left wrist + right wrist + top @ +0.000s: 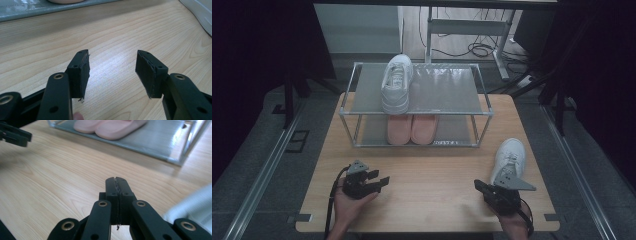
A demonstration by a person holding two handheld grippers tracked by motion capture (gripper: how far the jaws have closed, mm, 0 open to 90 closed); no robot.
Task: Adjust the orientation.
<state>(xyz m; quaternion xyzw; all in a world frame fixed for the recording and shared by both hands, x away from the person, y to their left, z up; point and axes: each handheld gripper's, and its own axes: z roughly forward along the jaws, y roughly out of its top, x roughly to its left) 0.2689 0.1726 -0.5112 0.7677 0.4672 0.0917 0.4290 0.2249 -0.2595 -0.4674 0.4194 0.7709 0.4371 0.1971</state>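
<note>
- Resting on tabletop (427, 170): left tongs (379, 181) open, empty; right tongs (116, 185) closed, empty.
- Step: approaching loose white sneaker (508, 157).
- Next, likely: open right tongs, grasp sneaker, shelve on rack (452, 92).

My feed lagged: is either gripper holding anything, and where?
Nothing held. Left gripper is open over bare table; right gripper is shut, empty, beside the white sneaker.

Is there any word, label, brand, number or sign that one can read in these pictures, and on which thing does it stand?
No readable text in any view.
White sneaker on the table: no brand mark or lettering can be made out.
White sneaker on the rack's top shelf: too small to show any print.
Pink slippers: plain, no print visible.
Shoe rack: no label seen.
</note>
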